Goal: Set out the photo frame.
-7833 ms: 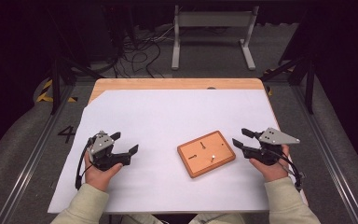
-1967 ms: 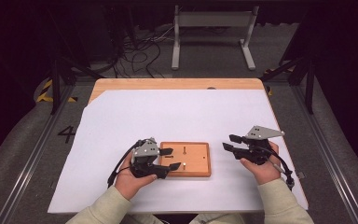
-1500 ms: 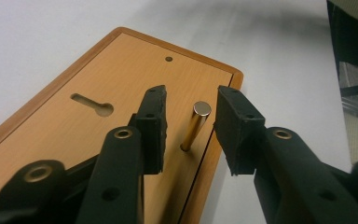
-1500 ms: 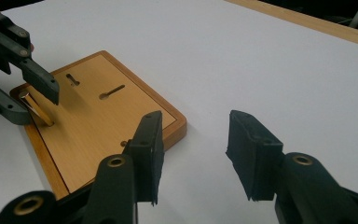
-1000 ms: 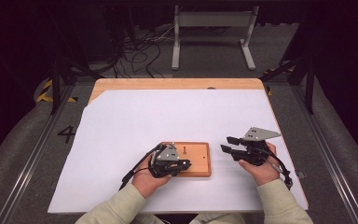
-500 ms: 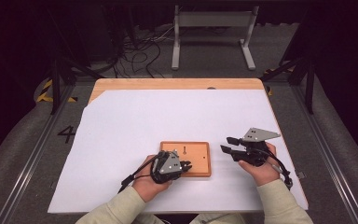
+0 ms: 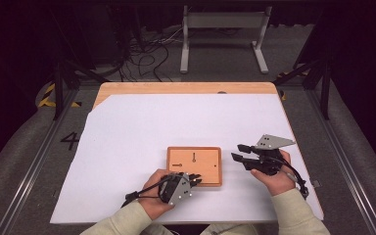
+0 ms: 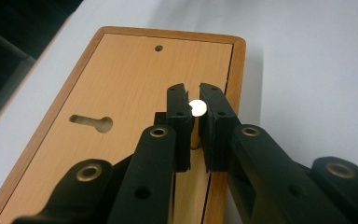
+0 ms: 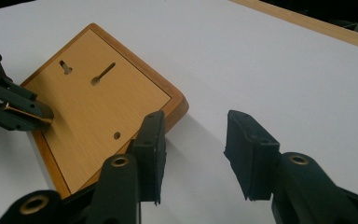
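A square wooden board (image 7: 194,164) with a keyhole slot (image 8: 92,123) and small holes lies flat on the white sheet. My left gripper (image 7: 195,180) is over the board's near edge, shut on a thin brass pin (image 8: 196,108) whose bright round end shows between the pads. The same pin (image 9: 25,113) appears as a brass rod in that gripper (image 9: 42,116) at the far left of the right gripper view. My right gripper (image 7: 237,152) hovers just right of the board, open, with nothing between its fingers (image 9: 193,135).
A white sheet (image 7: 142,127) covers most of the wooden table (image 7: 186,88). Beyond the table's far edge are cables and a grey metal stand (image 7: 223,22) on the floor. The sheet's near edge lies close to my forearms.
My left gripper has slid toward me, from over the board's left part to its near edge, still shut on the pin. The right gripper and the board have stayed put over the last second.
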Demonstrator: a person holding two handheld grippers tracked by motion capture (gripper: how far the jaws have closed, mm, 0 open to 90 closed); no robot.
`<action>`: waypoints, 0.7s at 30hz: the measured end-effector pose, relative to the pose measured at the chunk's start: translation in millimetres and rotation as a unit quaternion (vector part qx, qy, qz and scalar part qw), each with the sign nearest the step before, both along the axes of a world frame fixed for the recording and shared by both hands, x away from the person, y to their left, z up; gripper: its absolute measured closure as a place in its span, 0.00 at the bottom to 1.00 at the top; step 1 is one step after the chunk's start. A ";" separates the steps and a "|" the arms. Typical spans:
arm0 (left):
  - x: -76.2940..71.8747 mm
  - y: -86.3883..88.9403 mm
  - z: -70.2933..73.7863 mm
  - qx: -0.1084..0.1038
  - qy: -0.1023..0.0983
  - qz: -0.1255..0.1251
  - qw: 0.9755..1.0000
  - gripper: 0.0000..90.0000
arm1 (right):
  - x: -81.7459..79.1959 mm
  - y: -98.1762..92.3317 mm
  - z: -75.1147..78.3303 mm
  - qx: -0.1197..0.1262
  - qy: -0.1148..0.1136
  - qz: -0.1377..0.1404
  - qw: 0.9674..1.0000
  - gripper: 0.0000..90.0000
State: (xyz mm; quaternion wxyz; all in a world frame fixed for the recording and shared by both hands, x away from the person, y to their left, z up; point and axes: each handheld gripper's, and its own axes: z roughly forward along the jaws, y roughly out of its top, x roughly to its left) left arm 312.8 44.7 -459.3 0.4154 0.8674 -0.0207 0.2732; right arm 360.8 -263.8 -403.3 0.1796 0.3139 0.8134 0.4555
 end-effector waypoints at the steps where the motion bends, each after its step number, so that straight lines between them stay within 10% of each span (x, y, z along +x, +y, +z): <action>1: -1.1 0.3 -0.8 0.001 -0.002 -0.005 1.000 0.93 | -0.4 0.6 0.7 0.003 0.001 0.001 1.000 0.63; 9: -5.2 0.8 -3.0 0.007 -0.031 -0.015 0.999 0.93 | 4.4 7.3 0.4 0.029 0.036 0.004 0.999 0.50; 11: -4.1 0.8 -2.7 0.005 -0.029 -0.016 0.999 0.93 | 11.8 14.0 -2.5 0.040 0.092 0.008 0.995 0.41; 21: -3.4 1.8 -2.8 0.005 -0.025 -0.019 0.999 0.93 | 32.3 37.5 -14.5 0.041 0.157 0.023 0.987 0.27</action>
